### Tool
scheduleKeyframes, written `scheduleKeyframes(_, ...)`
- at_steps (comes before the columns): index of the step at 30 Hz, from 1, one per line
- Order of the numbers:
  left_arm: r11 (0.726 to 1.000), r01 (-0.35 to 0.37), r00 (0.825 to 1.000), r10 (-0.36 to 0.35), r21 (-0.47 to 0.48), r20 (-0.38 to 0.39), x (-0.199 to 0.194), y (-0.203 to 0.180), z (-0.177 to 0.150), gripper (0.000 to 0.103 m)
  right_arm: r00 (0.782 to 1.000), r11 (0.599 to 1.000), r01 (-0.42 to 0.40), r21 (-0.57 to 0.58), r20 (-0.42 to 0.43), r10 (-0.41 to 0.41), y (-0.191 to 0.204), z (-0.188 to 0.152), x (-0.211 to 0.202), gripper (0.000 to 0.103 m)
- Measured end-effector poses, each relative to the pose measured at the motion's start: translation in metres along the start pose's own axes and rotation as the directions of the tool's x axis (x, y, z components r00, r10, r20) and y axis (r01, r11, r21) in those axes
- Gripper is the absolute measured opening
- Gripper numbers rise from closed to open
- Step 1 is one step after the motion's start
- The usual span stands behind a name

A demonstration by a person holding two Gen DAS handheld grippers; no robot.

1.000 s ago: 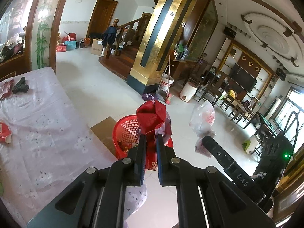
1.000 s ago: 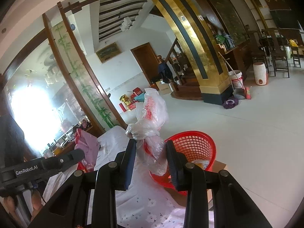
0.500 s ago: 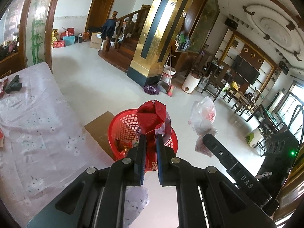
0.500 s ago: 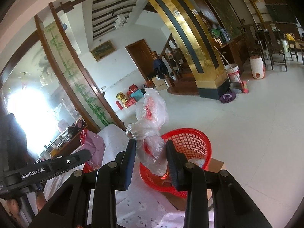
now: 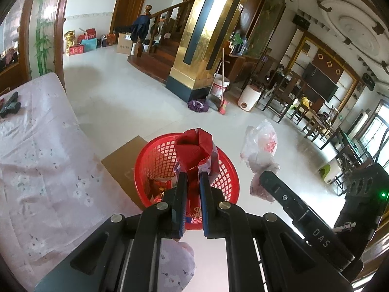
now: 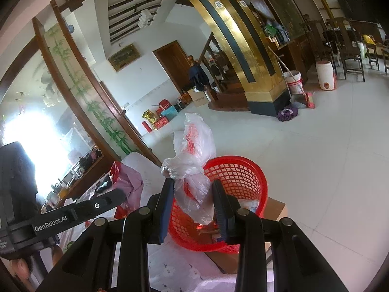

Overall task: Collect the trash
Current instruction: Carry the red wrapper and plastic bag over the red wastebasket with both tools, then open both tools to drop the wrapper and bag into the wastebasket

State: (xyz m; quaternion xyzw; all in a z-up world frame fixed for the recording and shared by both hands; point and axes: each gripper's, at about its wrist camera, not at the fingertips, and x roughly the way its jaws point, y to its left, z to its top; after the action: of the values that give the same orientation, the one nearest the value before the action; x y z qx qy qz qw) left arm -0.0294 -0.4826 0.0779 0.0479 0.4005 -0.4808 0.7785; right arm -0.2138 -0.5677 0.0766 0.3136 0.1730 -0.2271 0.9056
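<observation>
My left gripper (image 5: 193, 177) is shut on a crumpled red wrapper (image 5: 194, 149) and holds it over the red mesh basket (image 5: 153, 155), which stands on the floor beside the table. My right gripper (image 6: 193, 187) is shut on a clear plastic bag with red print (image 6: 192, 146), held above the basket's near rim (image 6: 257, 180). That bag also shows in the left wrist view (image 5: 261, 146), right of the basket. Some trash lies inside the basket (image 5: 158, 187).
The table with a pale floral cloth (image 5: 36, 160) is at the left, a black object (image 5: 9, 104) on its far end. Flat cardboard (image 5: 121, 165) lies under the basket. A gold pillar (image 5: 201, 34), buckets and a broom stand beyond on the tiled floor.
Both grippers have moved toward the basket with their loads; the basket now sits closer and more directly below the red wrapper and the plastic bag.
</observation>
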Motion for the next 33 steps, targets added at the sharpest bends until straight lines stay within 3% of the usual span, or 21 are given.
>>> scheduleKeyframes(24,0.999,-0.014,0.987,0.008,-0.034,-0.160,0.081,0.019,-0.005,0.010,0.993,0.993,0.024,0.112,-0.119,-0.011,-0.033,-0.006,0.065,0.036)
scheduleKeyframes(27,0.999,-0.021,0.987,0.014,-0.043,-0.162,0.081,0.022,-0.008,0.013,0.992,0.990,0.035,0.136,-0.125,-0.018,-0.038,-0.007,0.069,0.039)
scheduleKeyframes(29,0.998,-0.028,0.987,0.020,-0.051,-0.161,0.080,0.024,-0.010,0.024,0.992,0.988,0.026,0.155,-0.124,-0.007,-0.041,-0.007,0.068,0.045)
scheduleKeyframes(33,0.996,-0.010,0.989,-0.002,-0.084,-0.148,0.066,0.033,-0.013,0.030,0.995,0.987,0.022,0.157,-0.101,-0.006,-0.037,-0.004,0.059,0.050)
